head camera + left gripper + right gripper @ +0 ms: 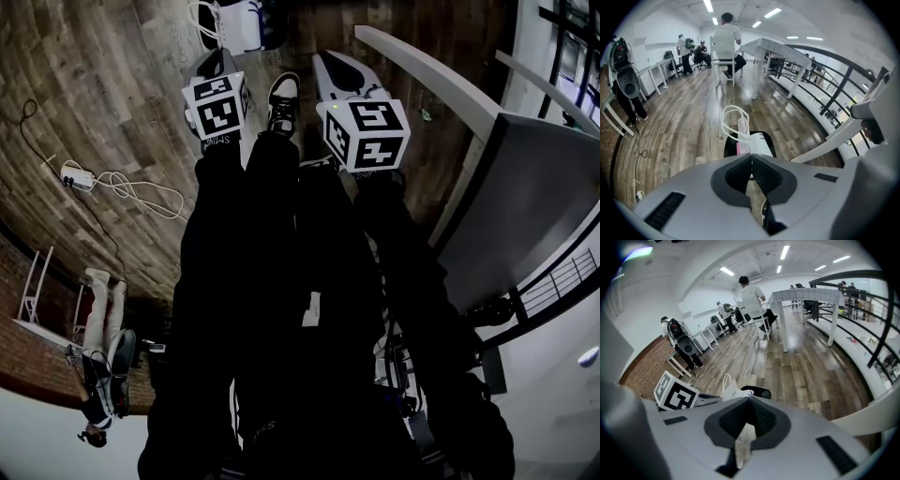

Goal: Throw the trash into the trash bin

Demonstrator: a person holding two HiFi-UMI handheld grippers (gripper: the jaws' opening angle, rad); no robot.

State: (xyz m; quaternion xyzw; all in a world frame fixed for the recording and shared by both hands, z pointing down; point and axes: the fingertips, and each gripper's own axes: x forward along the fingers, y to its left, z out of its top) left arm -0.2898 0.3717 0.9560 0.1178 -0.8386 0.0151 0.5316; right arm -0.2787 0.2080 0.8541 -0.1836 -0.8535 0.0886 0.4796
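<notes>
Right tongs (pixel 750 401): pads pressed together on a crumpled scrap of paper (pixel 743 442), which hangs from them, short of the white paper bag (pixel 728 388); left tongs (pixel 751 157): pads closed against each other, nothing seen between them, tips aimed at the bag from near it; the bag stands on the wooden floor (pixel 112 84); shoe (pixel 283 98): near the bag, on the person's side; power strip (pixel 77 176) with white cable: well to the left of the bag.
</notes>
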